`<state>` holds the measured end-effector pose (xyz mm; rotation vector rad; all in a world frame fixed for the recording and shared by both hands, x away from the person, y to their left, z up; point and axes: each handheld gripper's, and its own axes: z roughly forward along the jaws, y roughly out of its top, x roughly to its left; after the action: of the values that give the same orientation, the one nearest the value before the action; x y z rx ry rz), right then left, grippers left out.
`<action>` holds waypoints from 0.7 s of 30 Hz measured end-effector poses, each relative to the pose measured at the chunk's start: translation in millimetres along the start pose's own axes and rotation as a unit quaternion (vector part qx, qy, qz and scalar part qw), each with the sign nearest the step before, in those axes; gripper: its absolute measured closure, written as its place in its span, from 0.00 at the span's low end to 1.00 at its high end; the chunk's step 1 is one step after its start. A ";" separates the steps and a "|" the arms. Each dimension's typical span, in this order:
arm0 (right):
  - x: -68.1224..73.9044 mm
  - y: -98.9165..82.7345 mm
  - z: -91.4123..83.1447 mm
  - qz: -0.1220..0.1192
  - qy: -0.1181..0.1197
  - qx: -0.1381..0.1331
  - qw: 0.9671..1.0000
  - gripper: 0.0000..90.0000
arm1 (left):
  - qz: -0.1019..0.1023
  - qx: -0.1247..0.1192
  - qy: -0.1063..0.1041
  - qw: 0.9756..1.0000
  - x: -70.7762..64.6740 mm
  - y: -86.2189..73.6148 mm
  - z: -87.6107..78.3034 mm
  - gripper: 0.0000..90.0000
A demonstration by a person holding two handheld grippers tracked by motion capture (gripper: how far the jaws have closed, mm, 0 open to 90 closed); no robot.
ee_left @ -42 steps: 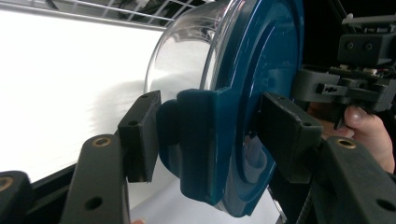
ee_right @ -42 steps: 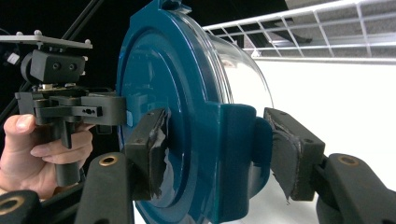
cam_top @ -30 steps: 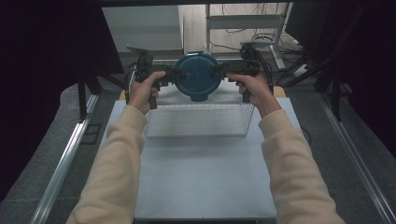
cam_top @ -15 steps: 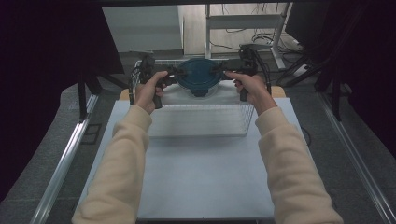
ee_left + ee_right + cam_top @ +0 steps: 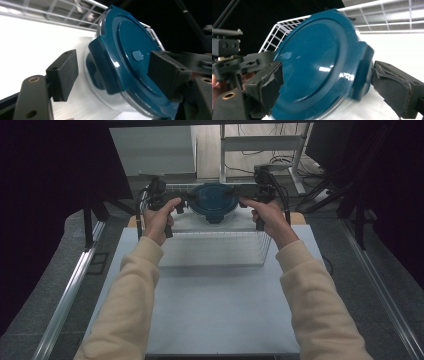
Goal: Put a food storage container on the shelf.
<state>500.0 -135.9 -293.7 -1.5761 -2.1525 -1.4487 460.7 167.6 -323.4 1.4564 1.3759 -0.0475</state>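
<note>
Releasing teal-lidded container (image 5: 215,202) into wire basket (image 5: 215,250); left gripper (image 5: 110,75), right gripper (image 5: 324,87) just opening, pads clear; withdraw outward evenly.

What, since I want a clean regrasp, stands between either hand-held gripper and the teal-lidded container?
Nothing visible. The teal-lidded container already sits between the jaws of the left hand-held gripper and the right hand-held gripper, and both pairs of jaws have just been opening.

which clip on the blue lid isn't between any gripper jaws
The near-edge clip, facing the person. The side clips sit between the jaws of the left hand-held gripper and the right hand-held gripper, which have just been opening.
</note>
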 end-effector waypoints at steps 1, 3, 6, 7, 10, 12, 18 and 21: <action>5.9 -2.2 -4.8 -0.016 -0.003 -0.005 1.000 0.10 | 0.007 -0.005 0.005 1.000 -2.3 -1.4 -2.4 0.26; 14.1 -5.8 -11.8 -0.047 -0.016 -0.008 0.999 0.10 | 0.023 -0.015 0.009 1.000 -9.1 -7.9 -9.2 0.25; 22.5 -13.9 -24.5 -0.093 -0.039 -0.018 0.995 0.10 | 0.046 -0.009 -0.001 0.999 -19.1 -20.0 -16.2 0.26; 23.7 -17.0 -29.1 -0.103 -0.043 -0.024 0.993 0.11 | 0.055 -0.006 -0.005 0.998 -23.7 -26.0 -19.5 0.26; 23.0 -26.3 -41.1 -0.119 -0.045 -0.032 0.991 0.13 | 0.075 0.001 -0.023 0.997 -37.8 -43.3 -27.6 0.26; 21.7 -34.4 -48.1 -0.128 -0.045 -0.038 0.990 0.14 | 0.093 0.008 -0.030 0.995 -47.8 -53.9 -32.7 0.26; 21.3 -65.9 -66.0 -0.157 -0.033 -0.045 0.986 0.17 | 0.154 0.020 -0.043 0.987 -75.2 -88.4 -50.4 0.26; 21.7 -85.2 -74.5 -0.183 -0.020 -0.053 0.982 0.19 | 0.180 0.034 -0.039 0.982 -79.5 -106.7 -54.4 0.27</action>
<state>392.0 -176.1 -293.9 -1.2958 -2.5303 -1.6668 324.0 123.5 -317.1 1.7234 1.0399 0.0811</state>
